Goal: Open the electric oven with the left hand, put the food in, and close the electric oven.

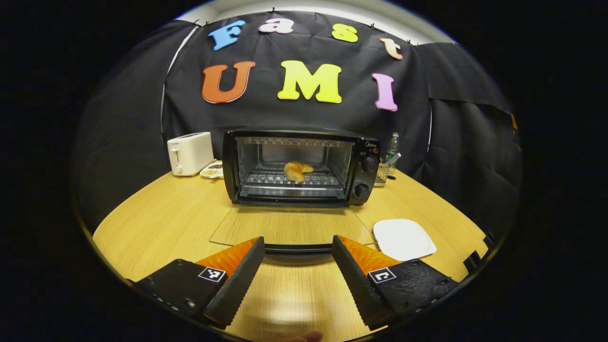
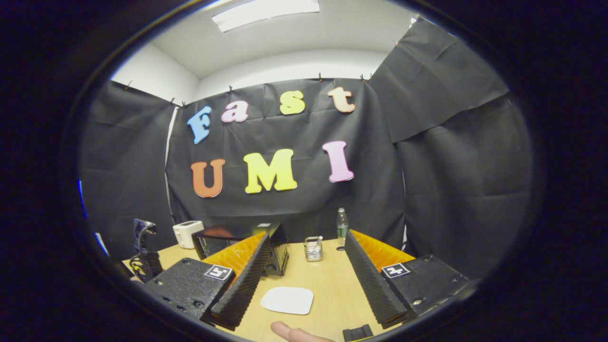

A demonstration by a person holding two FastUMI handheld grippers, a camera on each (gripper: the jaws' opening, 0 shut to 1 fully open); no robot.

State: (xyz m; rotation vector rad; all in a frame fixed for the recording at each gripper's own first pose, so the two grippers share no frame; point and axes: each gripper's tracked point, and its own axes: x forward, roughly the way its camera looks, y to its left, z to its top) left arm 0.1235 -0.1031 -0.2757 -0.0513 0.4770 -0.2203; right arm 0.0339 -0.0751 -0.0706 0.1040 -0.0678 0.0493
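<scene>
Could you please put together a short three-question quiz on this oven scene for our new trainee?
1. True or false: the oven door lies open, flat toward the camera.
2. Where is the bread? A) on the white plate B) on the rack inside the oven C) between the fingers
3. Fill in: the left gripper stands ____ with the door handle between its fingers, not pressed.

Key: 1 true. 2 B; the white plate is bare. 3 open.

Matt wood table [image 1: 166, 223] (glass door [image 1: 285, 225]).
</scene>
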